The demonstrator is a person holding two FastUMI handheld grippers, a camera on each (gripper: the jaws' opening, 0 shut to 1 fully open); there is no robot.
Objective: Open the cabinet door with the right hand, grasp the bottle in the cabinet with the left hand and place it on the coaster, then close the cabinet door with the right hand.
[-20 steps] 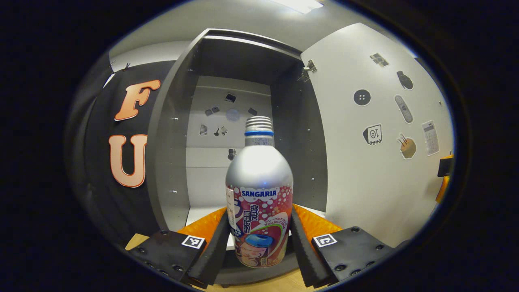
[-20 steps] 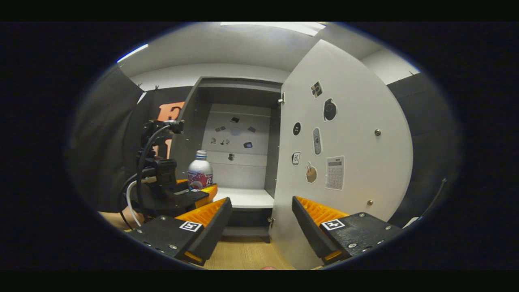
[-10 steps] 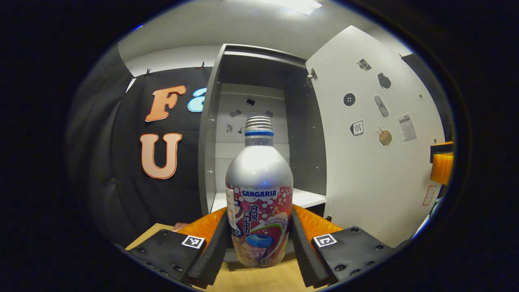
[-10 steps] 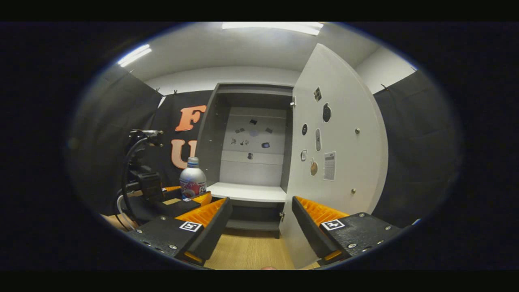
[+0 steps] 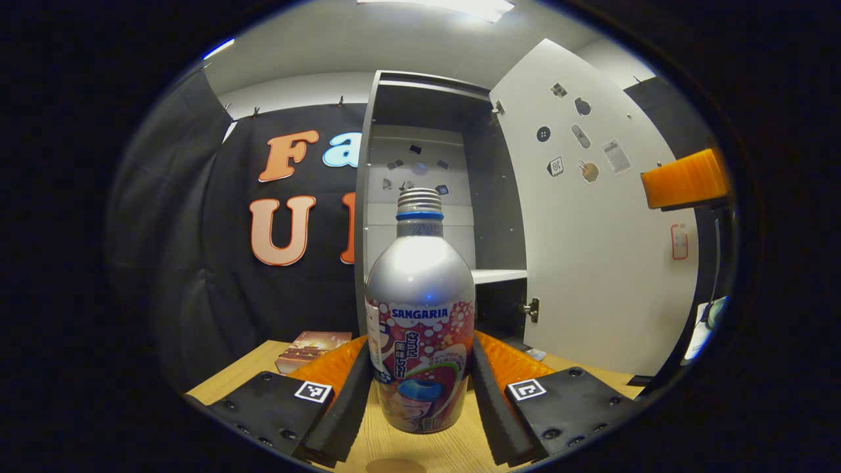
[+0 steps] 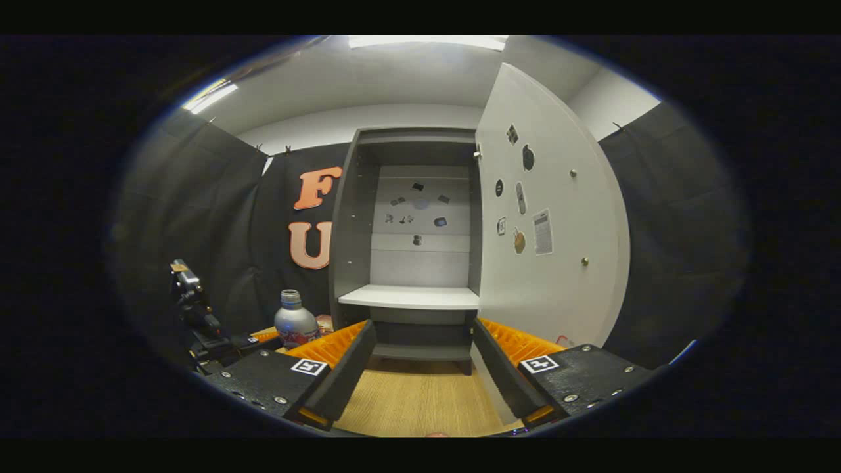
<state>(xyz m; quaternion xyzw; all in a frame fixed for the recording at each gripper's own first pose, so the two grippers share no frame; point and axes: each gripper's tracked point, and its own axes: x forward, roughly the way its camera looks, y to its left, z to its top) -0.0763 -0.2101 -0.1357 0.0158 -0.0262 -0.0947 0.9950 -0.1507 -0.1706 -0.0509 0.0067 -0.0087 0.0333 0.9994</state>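
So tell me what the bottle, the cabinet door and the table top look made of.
Bottle: likely aluminium, with a bare silvery shoulder that glints, a threaded neck and a glossy printed wrap.
Cabinet door: probably laminated board, flat matte white, with stickers on it.
Table top: wood or wood-look laminate, pale with a grain pattern.

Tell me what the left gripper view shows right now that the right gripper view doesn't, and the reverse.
Left gripper view alone: a close look at the bottle clamped between the left hand-held gripper fingers, a book-like item lying on the wooden table, and the door's lower hinge.

Right gripper view alone: the right hand-held gripper, open and holding nothing, and the bare cabinet shelf seen head-on.

Both: the open cabinet door with its stickers, the cabinet interior and the bottle, which the right gripper view catches small at lower left.
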